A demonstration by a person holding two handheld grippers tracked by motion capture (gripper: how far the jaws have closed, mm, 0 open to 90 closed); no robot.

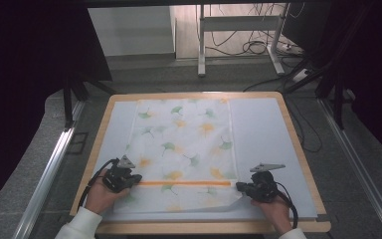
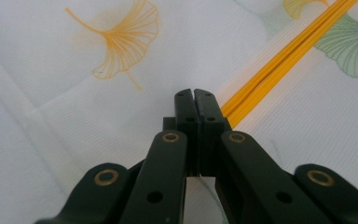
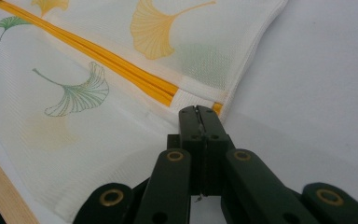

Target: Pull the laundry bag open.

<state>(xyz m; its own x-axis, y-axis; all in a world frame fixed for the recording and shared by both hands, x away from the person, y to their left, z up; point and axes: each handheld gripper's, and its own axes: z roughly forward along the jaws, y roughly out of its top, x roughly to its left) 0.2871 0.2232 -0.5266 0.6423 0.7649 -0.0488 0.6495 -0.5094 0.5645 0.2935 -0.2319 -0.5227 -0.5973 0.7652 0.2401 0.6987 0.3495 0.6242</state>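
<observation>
High view, white mesh ginkgo-print bag (image 1: 184, 144), orange zipper (image 1: 184, 183), left gripper (image 1: 135, 182) and right gripper (image 1: 240, 186) each closed, pinching its fabric.

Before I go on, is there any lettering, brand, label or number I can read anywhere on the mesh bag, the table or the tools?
None: no readable text in any view.
The mesh bag carries only printed ginkgo leaves and an orange zipper, no label or lettering.
The left tool and right tool show plain black jaws with brass rivets, no markings.
The white mat and the wooden table edge are unmarked.
</observation>
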